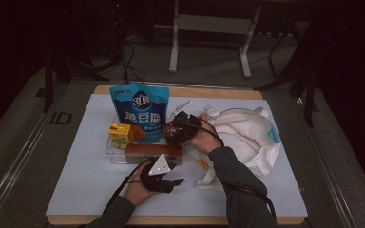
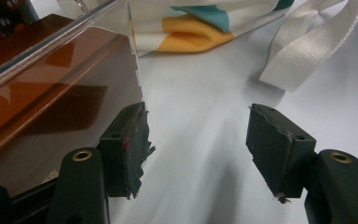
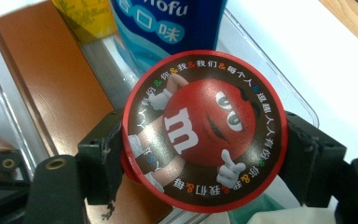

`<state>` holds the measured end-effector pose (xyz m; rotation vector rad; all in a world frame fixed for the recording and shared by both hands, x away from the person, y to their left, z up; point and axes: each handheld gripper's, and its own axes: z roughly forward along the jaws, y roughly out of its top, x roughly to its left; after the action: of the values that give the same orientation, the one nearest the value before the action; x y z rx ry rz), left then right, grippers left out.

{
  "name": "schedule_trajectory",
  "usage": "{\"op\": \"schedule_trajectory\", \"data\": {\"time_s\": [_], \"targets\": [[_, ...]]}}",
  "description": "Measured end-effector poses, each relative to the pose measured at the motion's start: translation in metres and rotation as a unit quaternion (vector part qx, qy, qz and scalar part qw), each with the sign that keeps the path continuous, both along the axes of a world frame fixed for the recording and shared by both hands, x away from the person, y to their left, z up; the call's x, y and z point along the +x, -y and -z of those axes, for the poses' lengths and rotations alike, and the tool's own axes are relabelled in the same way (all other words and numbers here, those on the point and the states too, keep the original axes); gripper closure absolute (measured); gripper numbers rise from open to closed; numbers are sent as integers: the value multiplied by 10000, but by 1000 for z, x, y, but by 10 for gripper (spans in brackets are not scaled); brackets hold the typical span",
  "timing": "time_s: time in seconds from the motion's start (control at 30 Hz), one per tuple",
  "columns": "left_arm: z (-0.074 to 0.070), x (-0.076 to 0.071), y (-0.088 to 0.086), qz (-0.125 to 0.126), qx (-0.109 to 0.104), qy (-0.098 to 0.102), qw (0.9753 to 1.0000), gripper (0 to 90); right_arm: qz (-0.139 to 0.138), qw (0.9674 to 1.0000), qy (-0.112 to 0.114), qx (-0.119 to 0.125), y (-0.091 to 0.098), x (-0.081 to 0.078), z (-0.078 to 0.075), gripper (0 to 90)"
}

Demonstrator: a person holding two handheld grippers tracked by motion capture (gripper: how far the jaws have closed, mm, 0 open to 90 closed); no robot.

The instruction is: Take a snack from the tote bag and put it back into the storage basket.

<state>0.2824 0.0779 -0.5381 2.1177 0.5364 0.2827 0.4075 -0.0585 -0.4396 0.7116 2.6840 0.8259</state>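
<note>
My right gripper is shut on a round red M&M's tub, with one jaw on each side of its rim. In the high view this gripper holds the tub over the right end of a clear tray. A long brown box lies in the tray's front. My left gripper rests low on the white mat just in front of that box. Its jaws stand open with only bare mat between them, and the brown box is close on their left.
A blue fish-tofu pouch and a yellow juice carton stand in the tray. A white tote bag lies to the right, its strap trailing near the left gripper. The mat has free room at front left.
</note>
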Motion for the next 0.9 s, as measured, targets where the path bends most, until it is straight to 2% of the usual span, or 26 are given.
{"op": "schedule_trajectory", "data": {"time_s": [0.1, 0.33, 0.57, 0.83, 0.9], "targets": [[0, 0, 0, 3, -4, 0, 10000, 386, -36, 9999, 50, -86, -2, 0, 2, 253], [0, 0, 0, 6, -8, -3, 10000, 386, -28, 10000, -24, -67, -2, 2, 5, 253], [0, 0, 0, -3, -17, -3, 10000, 386, -12, 10000, -18, -48, -1, 3, 8, 253], [0, 0, 0, 4, 4, 6, 10000, 386, -26, 9999, -16, -166, -3, 3, 15, 250], [0, 0, 0, 4, 1, 4, 10000, 386, -27, 9999, 9, -101, -3, 3, 14, 239]]}}
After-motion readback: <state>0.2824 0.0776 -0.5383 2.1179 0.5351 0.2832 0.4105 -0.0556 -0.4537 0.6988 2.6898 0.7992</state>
